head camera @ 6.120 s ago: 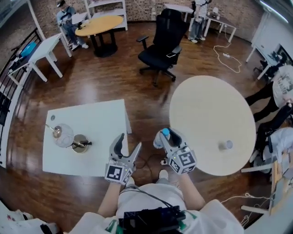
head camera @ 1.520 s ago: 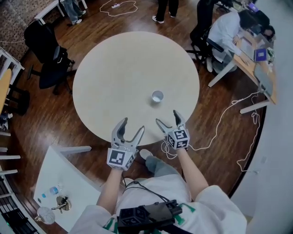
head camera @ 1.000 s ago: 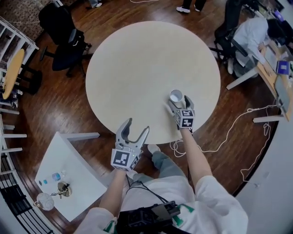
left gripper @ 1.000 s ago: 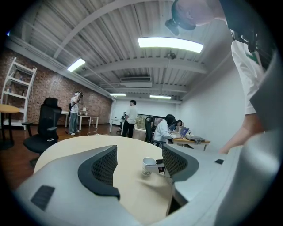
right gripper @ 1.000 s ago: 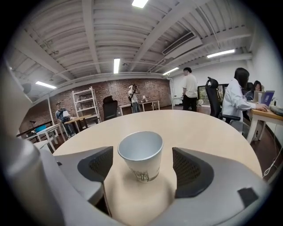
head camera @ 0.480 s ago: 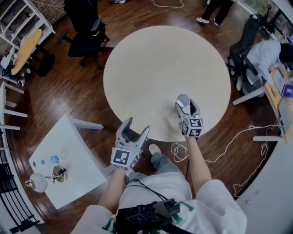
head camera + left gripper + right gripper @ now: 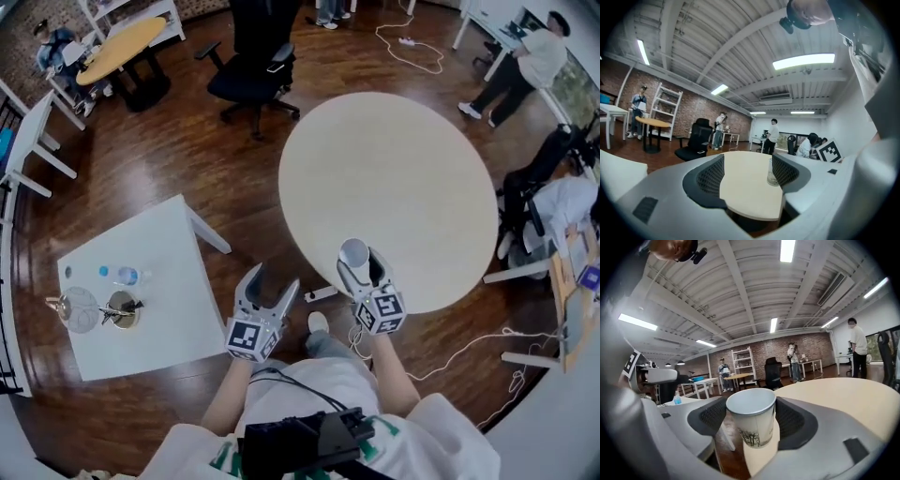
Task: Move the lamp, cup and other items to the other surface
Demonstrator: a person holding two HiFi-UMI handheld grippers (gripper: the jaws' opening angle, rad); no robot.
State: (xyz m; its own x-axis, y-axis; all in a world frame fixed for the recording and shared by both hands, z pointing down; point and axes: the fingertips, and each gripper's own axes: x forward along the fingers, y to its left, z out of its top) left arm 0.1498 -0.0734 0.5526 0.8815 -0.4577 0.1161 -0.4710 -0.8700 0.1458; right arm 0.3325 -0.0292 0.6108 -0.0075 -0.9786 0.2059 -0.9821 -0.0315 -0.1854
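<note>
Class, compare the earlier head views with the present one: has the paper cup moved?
Yes. The paper cup, on which the right claw has just closed, is now nearer the round table's near edge than before.

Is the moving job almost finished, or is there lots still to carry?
Nearly finished, I think. Done: the lamp and the bottle sit on the white table. In hand: the right tool, whose jaws have just closed, grips the paper cup over the near edge of the round table. Left: carry that cup across to the white table; the round table looks bare otherwise. The left tool is open and empty.
</note>
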